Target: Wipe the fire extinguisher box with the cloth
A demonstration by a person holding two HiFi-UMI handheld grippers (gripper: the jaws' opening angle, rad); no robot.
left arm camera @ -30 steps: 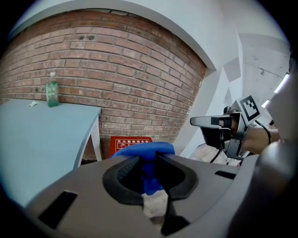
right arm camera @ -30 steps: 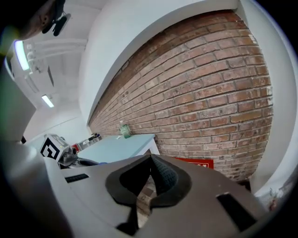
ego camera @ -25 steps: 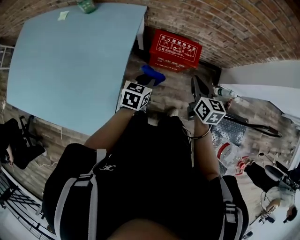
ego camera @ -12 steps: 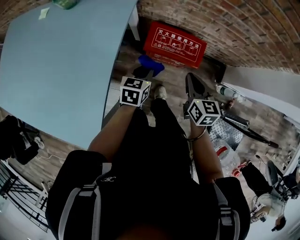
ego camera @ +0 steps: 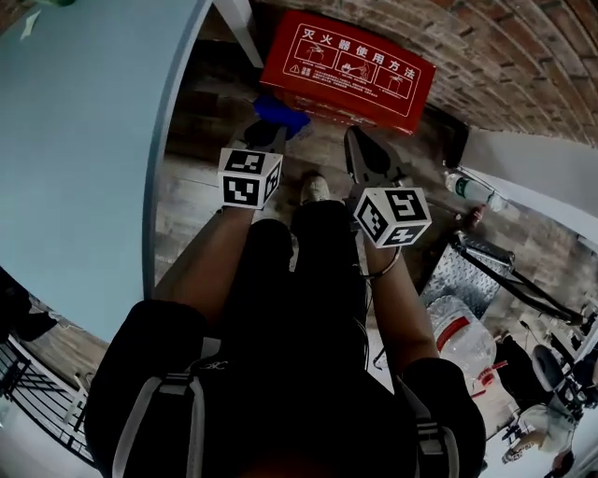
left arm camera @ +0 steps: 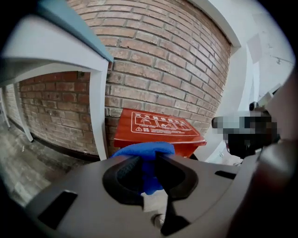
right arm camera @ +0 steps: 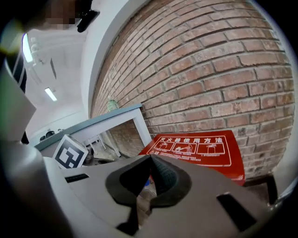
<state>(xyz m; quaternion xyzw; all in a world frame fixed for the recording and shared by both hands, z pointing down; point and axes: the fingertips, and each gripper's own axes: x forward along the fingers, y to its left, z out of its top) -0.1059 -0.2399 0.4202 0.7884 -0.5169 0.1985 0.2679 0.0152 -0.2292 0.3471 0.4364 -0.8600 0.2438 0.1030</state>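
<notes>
While a person in dark clothing looks down at a plank floor [ego camera: 192,177], a pale blue table [ego camera: 84,140] fills the left of the head view, its white leg [ego camera: 236,23] standing by the brick wall [ego camera: 523,65]. Just right of the table edge, the left gripper [ego camera: 269,138] points toward the wall, its 2 jaws pressed together on a bunched blue cloth [ego camera: 280,110]; the left gripper view shows the left gripper [left arm camera: 150,160] pinching that cloth [left arm camera: 142,149], with the fabric bulging above the jaw tips. The cloth hangs in front of the red fire extinguisher box [ego camera: 350,70], which sits on the floor against the brick wall, white Chinese lettering and 3 diagrams on its top; whether cloth and box touch cannot be told. Right of the cloth, the right gripper [ego camera: 358,149] points at the same box [right arm camera: 195,151], and the right gripper view shows the right gripper [right arm camera: 151,158] with jaw tips meeting and nothing held. Farther right, a clear plastic bottle [ego camera: 470,192] lies near the white wall.
</notes>
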